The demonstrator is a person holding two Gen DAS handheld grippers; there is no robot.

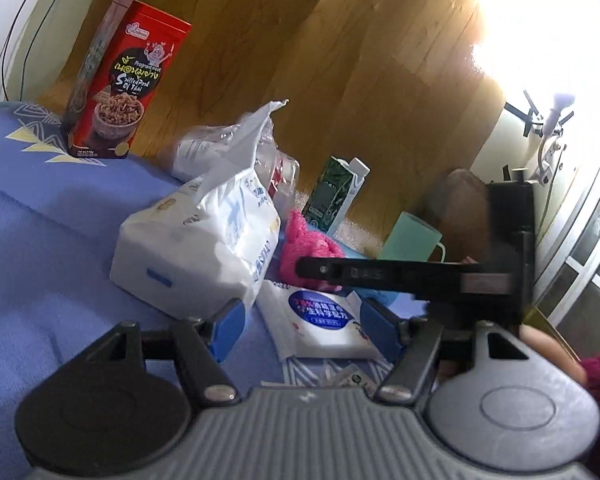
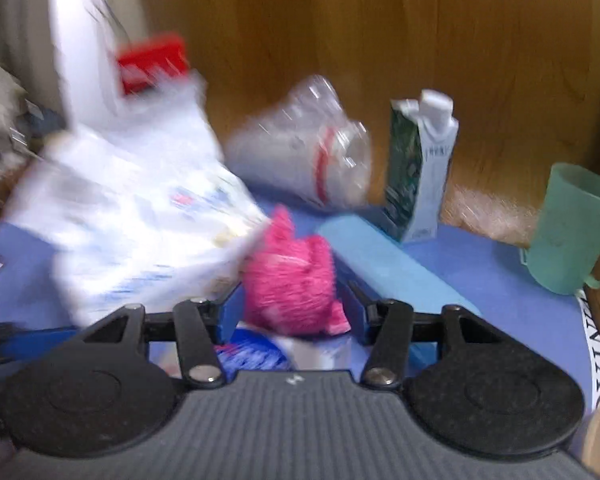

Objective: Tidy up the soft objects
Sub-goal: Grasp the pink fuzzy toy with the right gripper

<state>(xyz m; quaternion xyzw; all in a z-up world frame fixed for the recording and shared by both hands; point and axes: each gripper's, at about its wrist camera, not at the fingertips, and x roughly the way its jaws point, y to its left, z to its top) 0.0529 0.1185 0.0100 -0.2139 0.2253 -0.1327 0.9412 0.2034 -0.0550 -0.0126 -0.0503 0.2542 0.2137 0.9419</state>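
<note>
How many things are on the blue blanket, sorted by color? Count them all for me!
Red: 1, the snack box
White: 2, the big soft pack and the flat pouch
Pink: 1, the fluffy cloth
Clear: 1, the plastic bag
Green: 2, the carton and the mug
Light blue: 1, the roll
Total: 8

Pink fluffy soft item (image 2: 290, 276), crumpled into a lump with one point sticking up, lying on the blue cloth just beside the big white soft pack (image 1: 204, 236) and touching its lower corner. White pack bulky and pillow-like, blue print on its sides, open torn top standing upward. Flat white pouch (image 1: 320, 322) with a round blue label, lying face up in front of both, close under the pink lump.
</note>
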